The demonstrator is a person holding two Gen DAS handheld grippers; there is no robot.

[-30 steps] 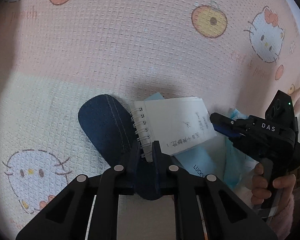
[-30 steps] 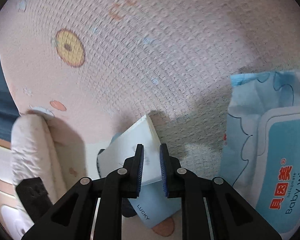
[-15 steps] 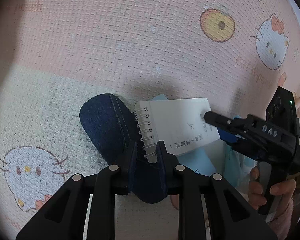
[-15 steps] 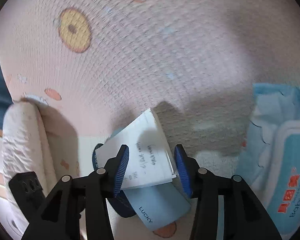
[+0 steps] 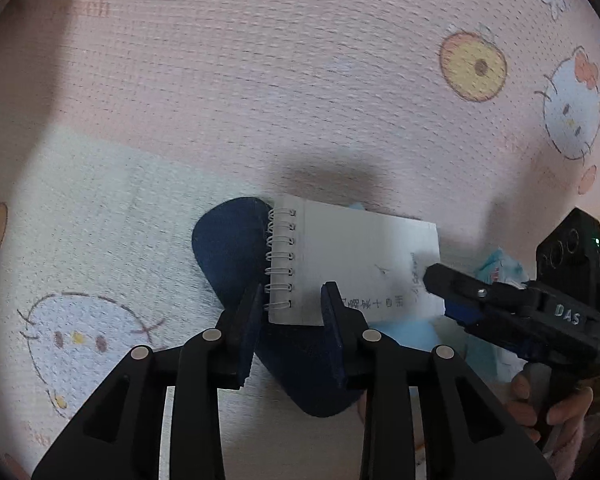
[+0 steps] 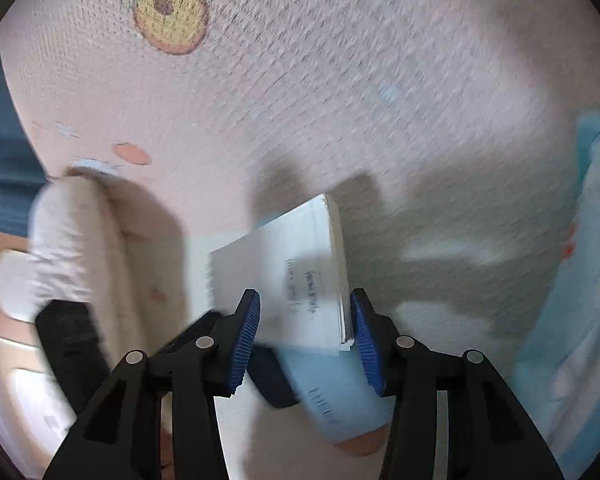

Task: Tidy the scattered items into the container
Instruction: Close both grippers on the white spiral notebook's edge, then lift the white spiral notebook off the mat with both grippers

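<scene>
A white spiral notepad [image 5: 352, 264] with handwriting lies on a dark blue denim piece [image 5: 236, 256] and a light blue card [image 6: 336, 392] on the pink cartoon mat. My left gripper [image 5: 290, 312] is open, its fingers on either side of the notepad's spiral corner. My right gripper [image 6: 304, 320] is open, its blue pads straddling the notepad's [image 6: 288, 272] other end. It also shows in the left wrist view [image 5: 440, 280], at the pad's right edge.
A light blue baby wipes pack [image 6: 580, 280] lies to the right. A white padded object [image 6: 72, 240] sits at the left of the right wrist view. The pink mat [image 5: 300, 80] stretches beyond the pile.
Both grippers have opened. The left let go of the denim piece and notepad corner. The right gripper's jaws have spread wider around the notepad's end.
</scene>
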